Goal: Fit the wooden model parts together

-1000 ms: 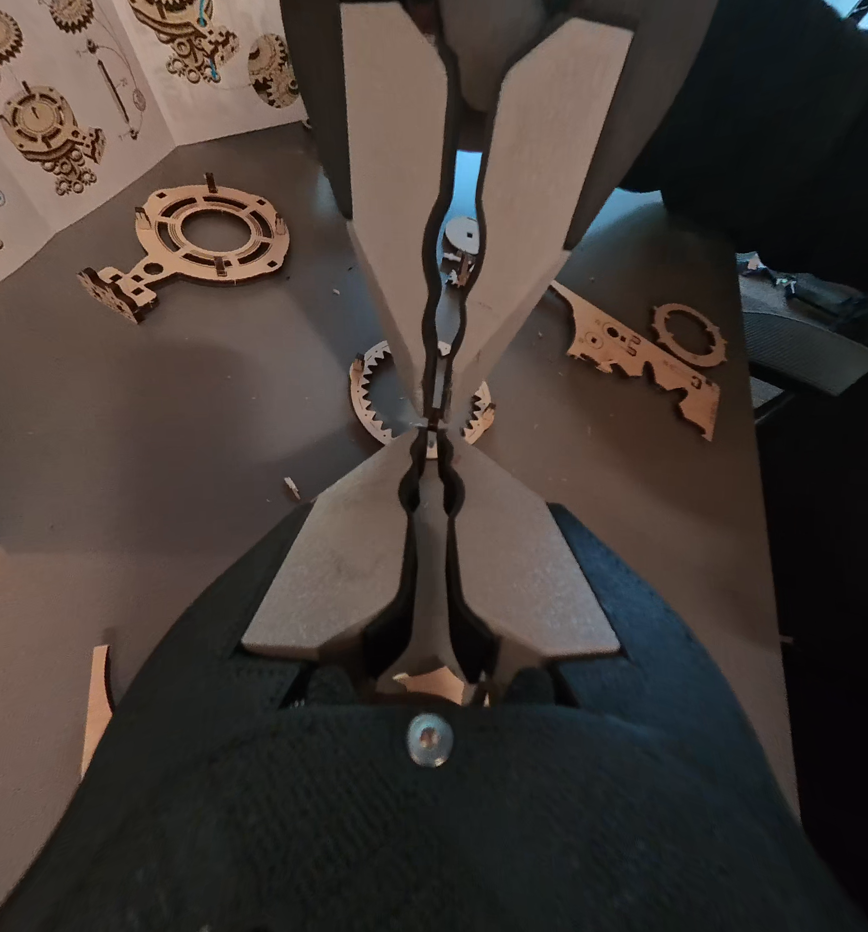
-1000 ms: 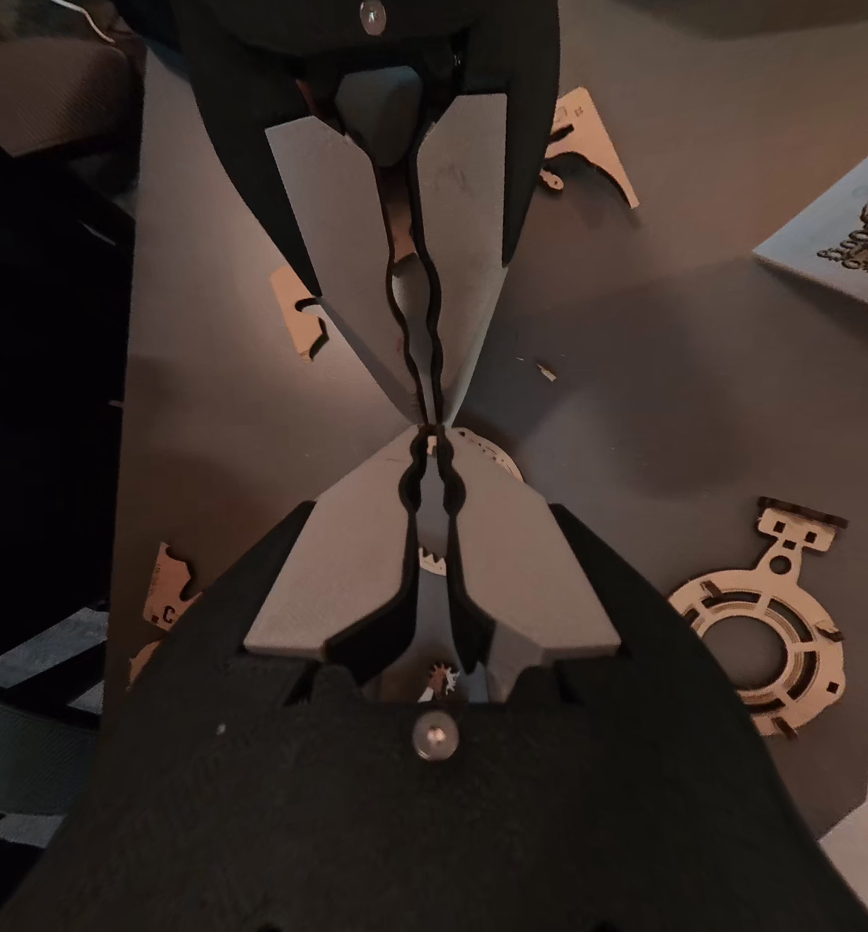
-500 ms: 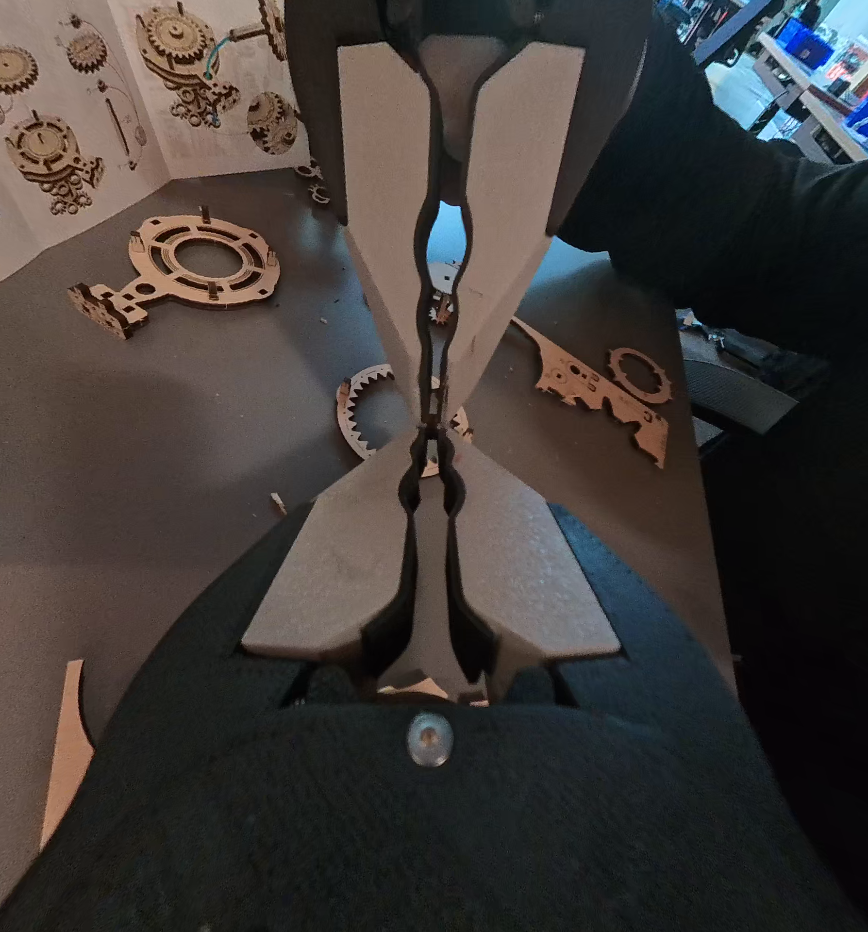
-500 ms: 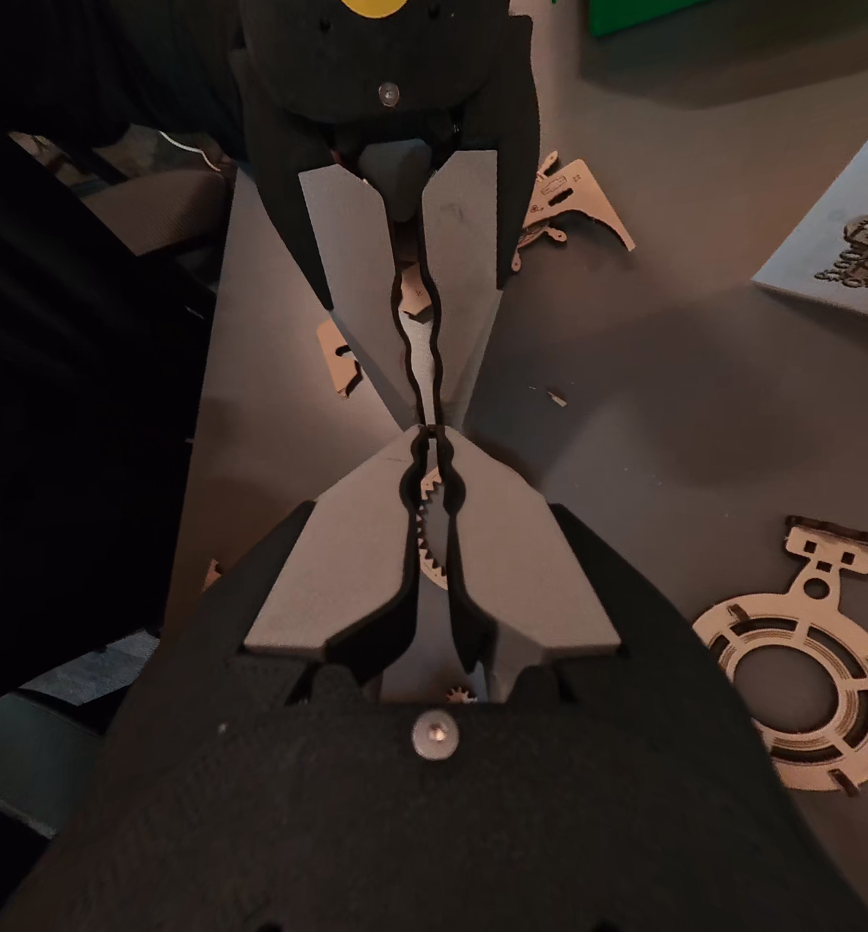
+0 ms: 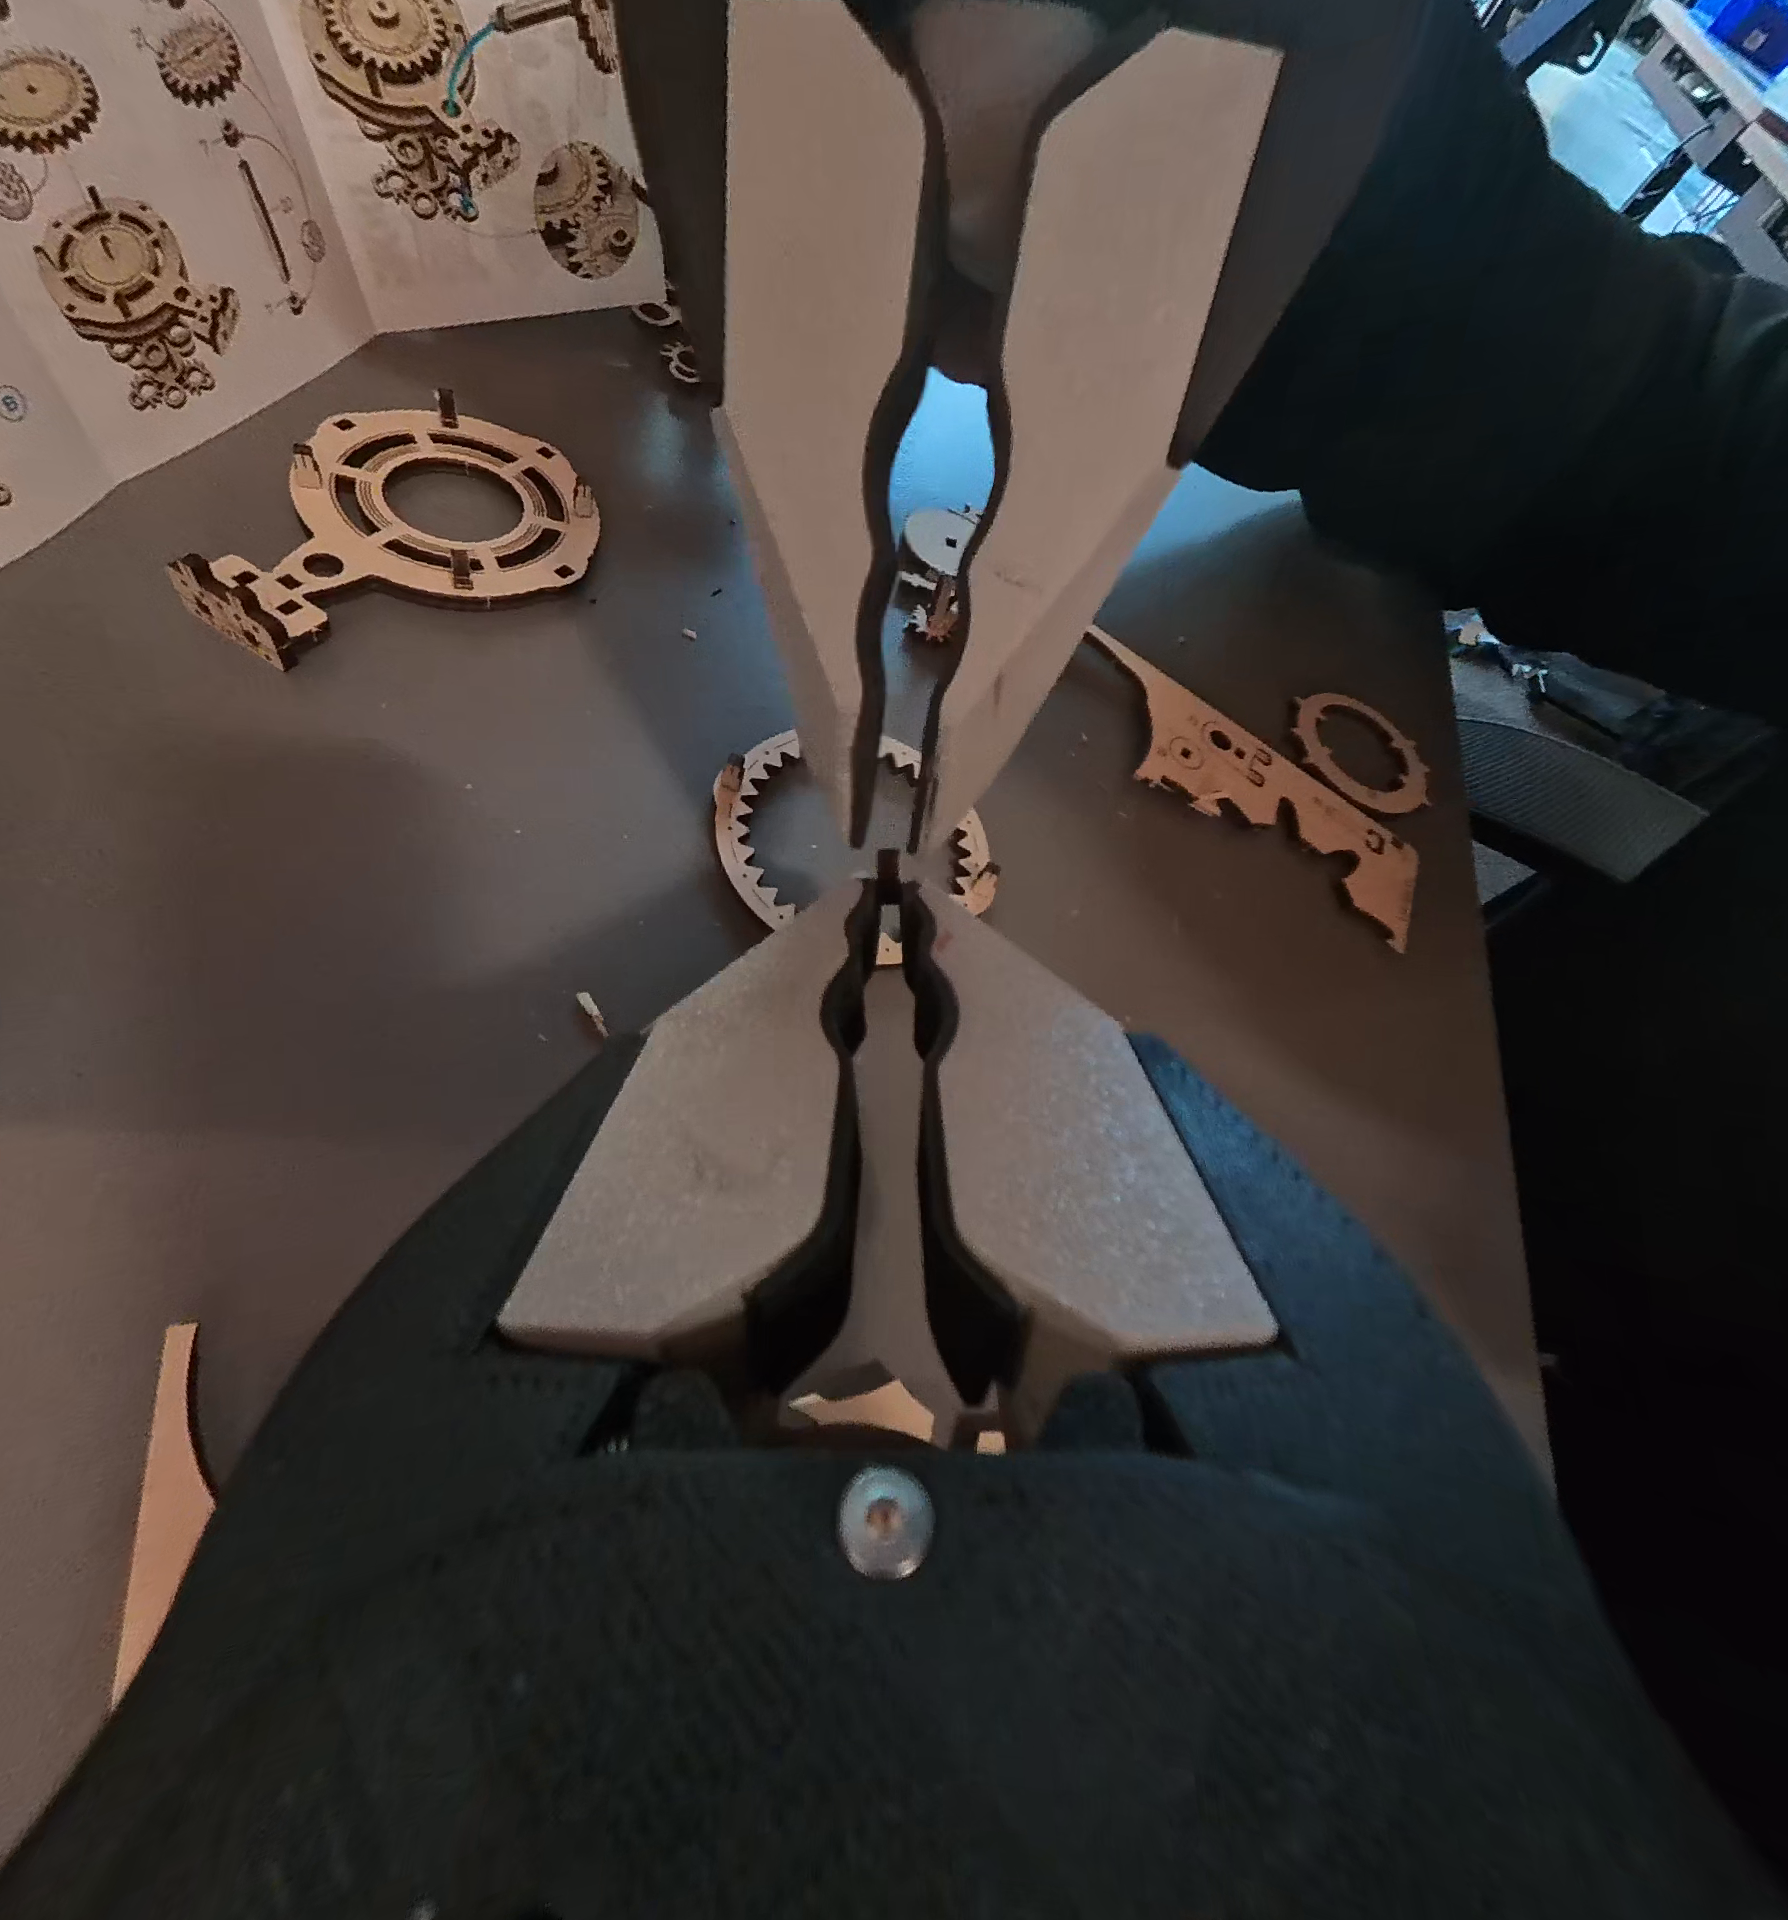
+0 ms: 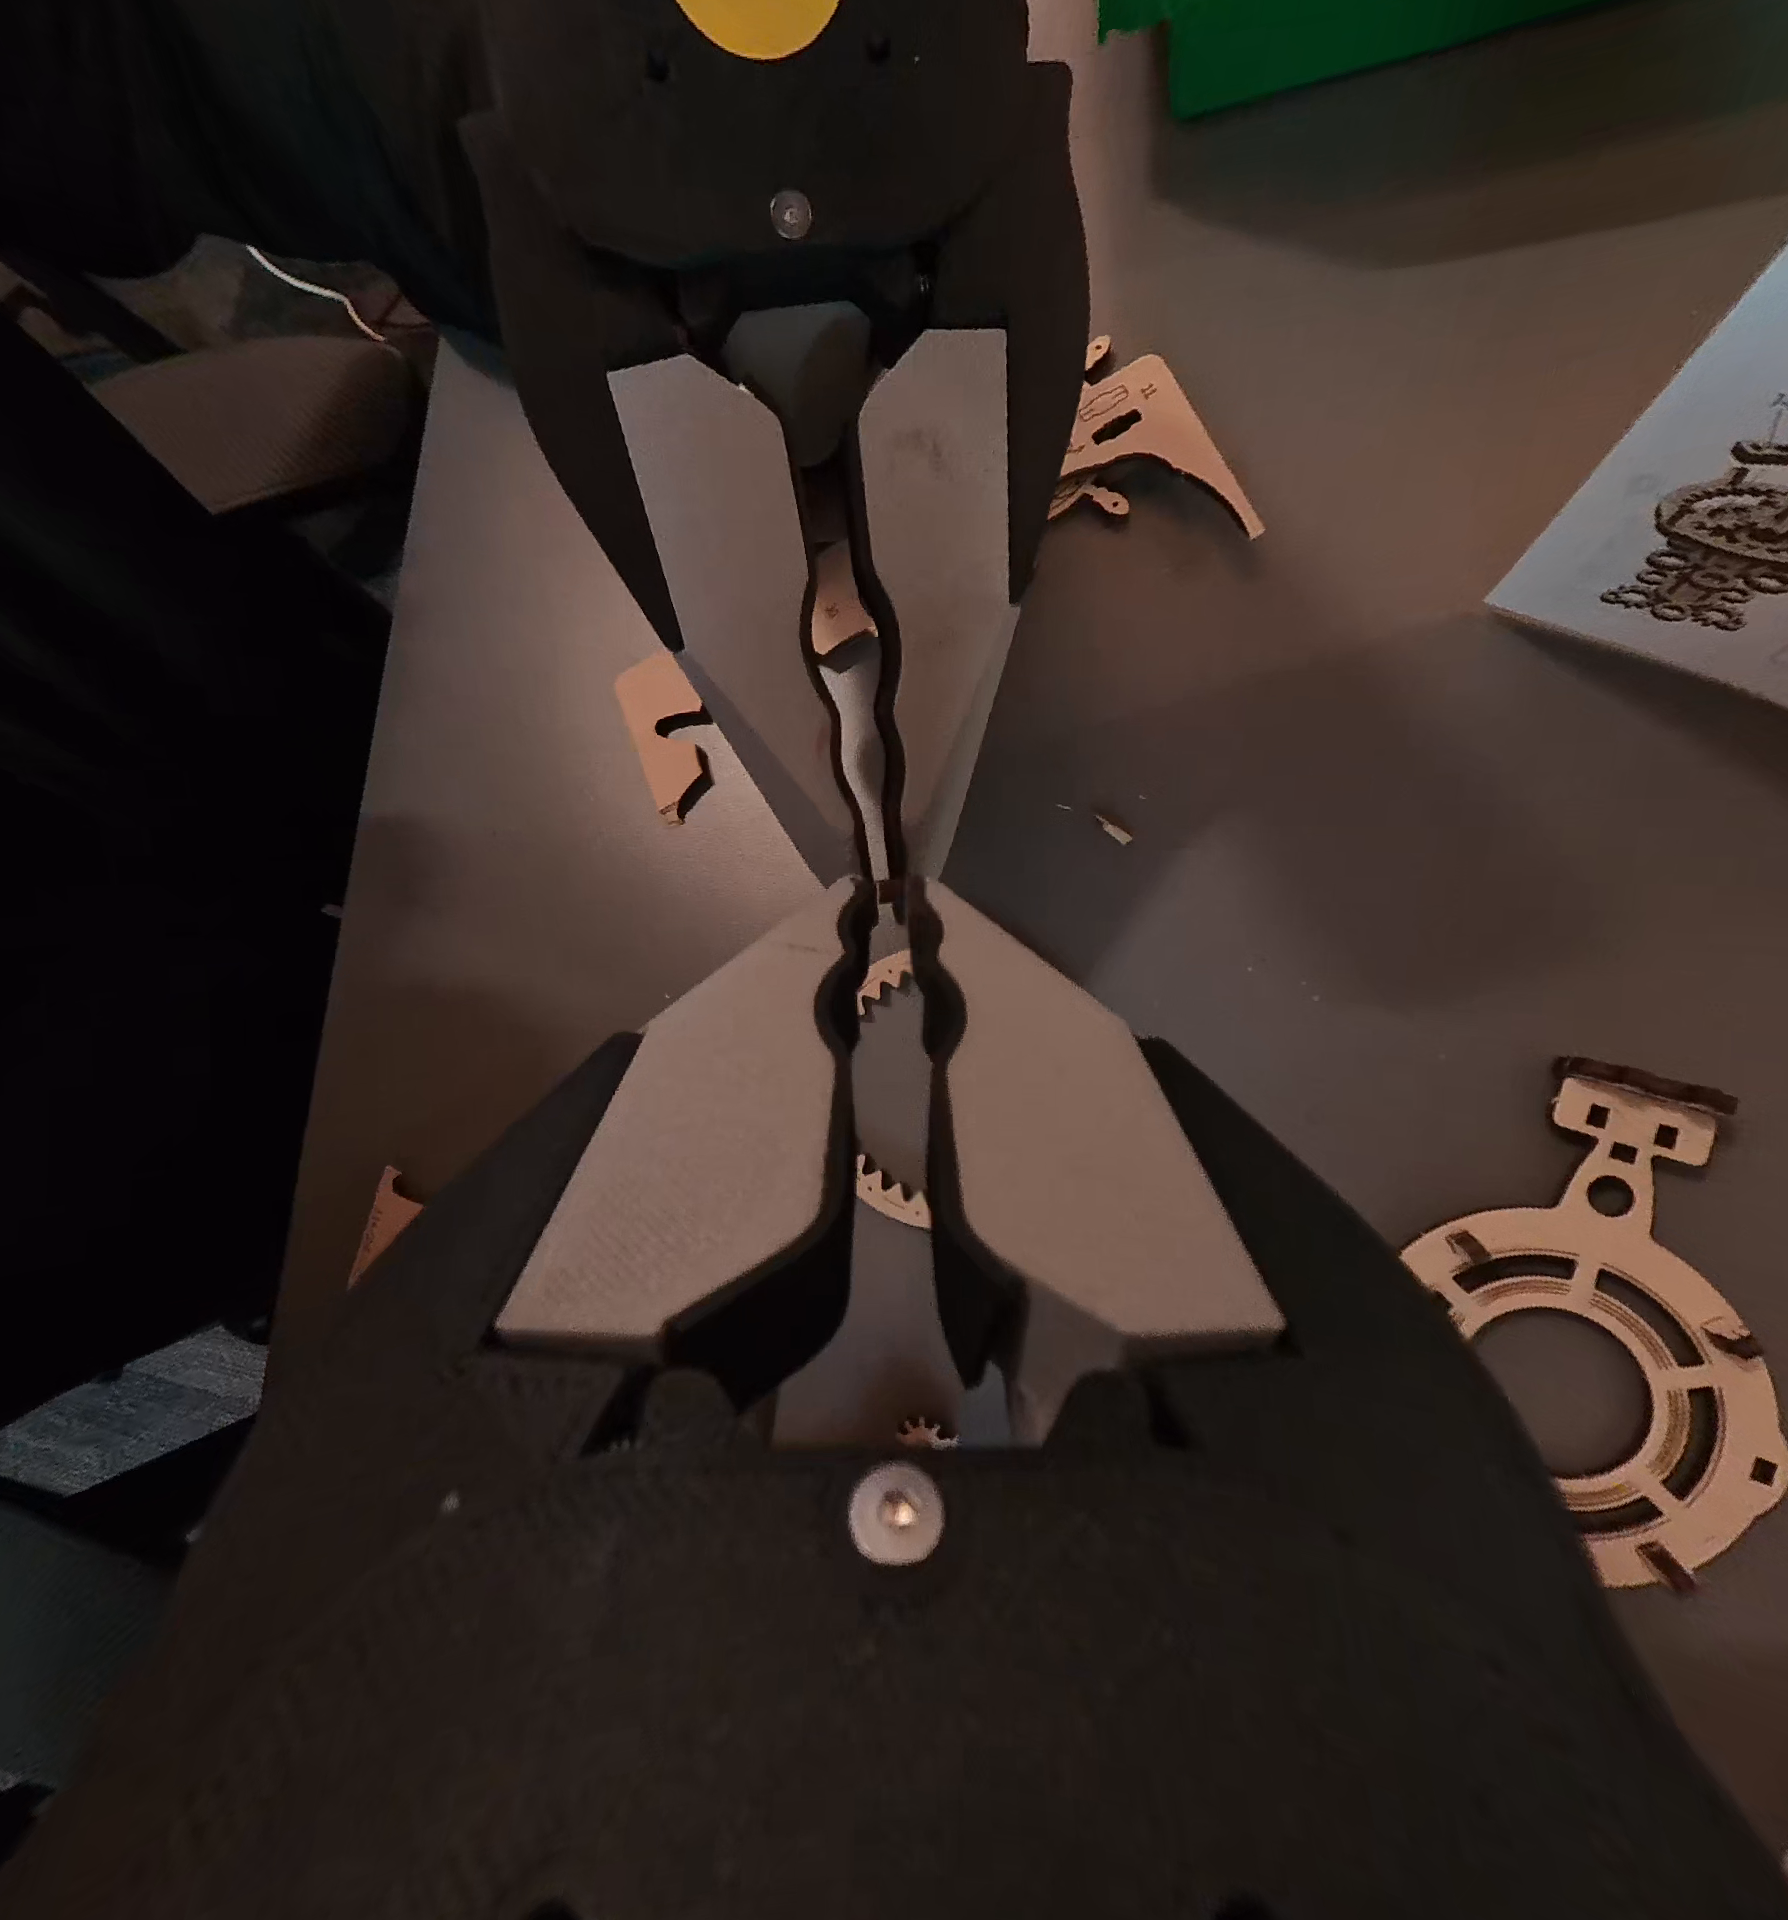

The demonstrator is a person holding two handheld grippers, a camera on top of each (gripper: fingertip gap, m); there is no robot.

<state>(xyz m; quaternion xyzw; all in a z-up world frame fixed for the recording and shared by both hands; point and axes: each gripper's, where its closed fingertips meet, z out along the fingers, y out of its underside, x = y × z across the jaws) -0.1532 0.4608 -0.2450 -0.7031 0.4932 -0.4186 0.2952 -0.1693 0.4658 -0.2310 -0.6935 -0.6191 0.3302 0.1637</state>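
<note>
Left claw (image 5: 887, 902) tip-to-tip with right claw (image 6: 885, 902)

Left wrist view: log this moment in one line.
left gripper: shut on small wooden piece | right gripper: tip to tip, shut on same piece | toothed ring: flat on table below

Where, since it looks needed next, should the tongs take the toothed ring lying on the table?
Probably pinch the toothed ring across its band from straight above, at its uncovered arc. It lies flat on the table, so no edge offers itself sideways, and its open centre leaves room inside.
</note>
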